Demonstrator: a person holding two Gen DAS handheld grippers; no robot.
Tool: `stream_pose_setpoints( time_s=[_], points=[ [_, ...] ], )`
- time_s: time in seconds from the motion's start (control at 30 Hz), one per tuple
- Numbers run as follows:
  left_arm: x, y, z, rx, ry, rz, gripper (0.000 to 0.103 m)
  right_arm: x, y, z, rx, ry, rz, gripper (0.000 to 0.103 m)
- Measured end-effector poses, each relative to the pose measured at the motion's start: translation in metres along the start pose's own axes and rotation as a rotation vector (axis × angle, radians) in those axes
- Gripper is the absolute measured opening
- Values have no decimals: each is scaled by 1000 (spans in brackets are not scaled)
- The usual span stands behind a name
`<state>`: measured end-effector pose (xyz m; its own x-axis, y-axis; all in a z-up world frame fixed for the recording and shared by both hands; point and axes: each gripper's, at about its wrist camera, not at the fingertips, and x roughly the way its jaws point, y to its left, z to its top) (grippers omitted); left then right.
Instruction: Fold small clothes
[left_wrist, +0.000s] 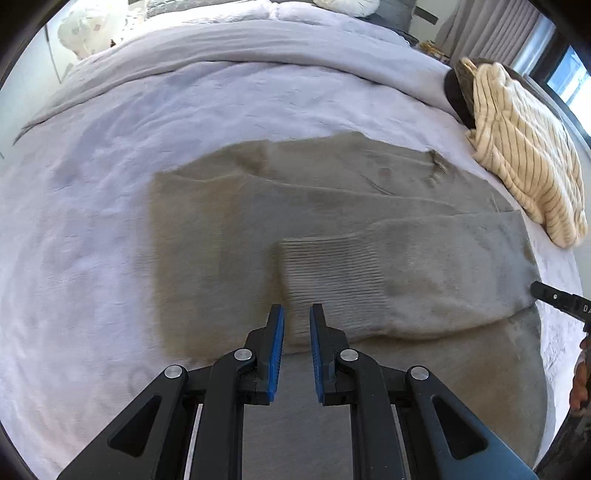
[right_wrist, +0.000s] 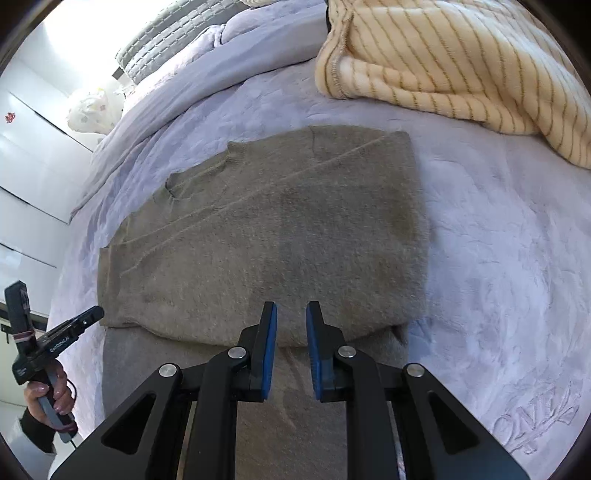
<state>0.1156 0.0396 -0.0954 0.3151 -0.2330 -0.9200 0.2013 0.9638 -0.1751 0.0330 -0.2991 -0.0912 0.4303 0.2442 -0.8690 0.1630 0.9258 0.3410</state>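
A grey-brown knit sweater (left_wrist: 229, 229) lies flat on the lavender bed cover, with one sleeve folded across its body. The sleeve's ribbed cuff (left_wrist: 332, 273) lies just ahead of my left gripper (left_wrist: 296, 314), which is open and holds nothing. In the right wrist view the sweater (right_wrist: 266, 236) spreads ahead of my right gripper (right_wrist: 291, 310), which is open and empty above the sweater's near folded edge. The right gripper's tip shows at the right edge of the left wrist view (left_wrist: 554, 295). The left gripper shows at lower left in the right wrist view (right_wrist: 74, 325).
A cream striped garment (left_wrist: 524, 155) lies heaped at the bed's right side, over a dark object (left_wrist: 458, 96); it also shows in the right wrist view (right_wrist: 461, 59). A lavender bed cover (right_wrist: 498, 258) surrounds the sweater. A grey quilted pillow (right_wrist: 166, 40) and a white bag (right_wrist: 92, 107) sit far back.
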Motion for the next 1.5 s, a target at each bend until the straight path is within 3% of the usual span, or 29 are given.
stream_pose_setpoints(
  time_s=[0.13,0.17,0.27,0.5,0.6,0.73,0.9,0.93,0.97,1.0,1.03,1.1,1.3,1.33,1.43,1.5],
  points=[
    [33,-12,-11,31,40,100,19,21,-7,-4,8,49,-57,18],
    [32,-9,-15,22,29,89,20,27,-13,-7,18,69,-73,18],
    [21,1,-21,-8,29,55,20,21,-32,-12,90,58,2,18],
    [-2,13,-41,-29,62,111,20,1,-37,-24,121,64,3,21],
    [-11,12,-49,-50,75,101,20,-10,-35,-31,138,71,13,27],
    [-26,7,-66,-59,100,96,20,-25,-27,-43,141,86,18,42],
    [-44,3,-83,-97,117,117,20,-36,-15,-57,153,115,25,44],
    [-48,3,-86,-101,124,121,28,-39,-12,-61,160,122,24,47],
    [-51,3,-88,-106,128,124,72,-42,-9,-64,165,125,26,49],
    [-57,4,-91,-120,122,134,95,-44,-7,-66,168,127,28,49],
    [-65,4,-93,-134,100,154,102,-47,-4,-69,170,131,30,49],
    [-83,3,-97,-138,70,169,102,-52,1,-73,168,132,23,49],
    [-103,1,-104,-150,106,149,102,-63,15,-87,176,162,4,51],
    [-107,0,-106,-144,109,151,102,-65,17,-89,176,165,0,56],
    [-110,-1,-113,-131,125,147,102,-76,28,-95,164,148,-25,84],
    [-105,-3,-116,-125,144,135,102,-80,33,-97,156,139,-31,85]
  ],
)
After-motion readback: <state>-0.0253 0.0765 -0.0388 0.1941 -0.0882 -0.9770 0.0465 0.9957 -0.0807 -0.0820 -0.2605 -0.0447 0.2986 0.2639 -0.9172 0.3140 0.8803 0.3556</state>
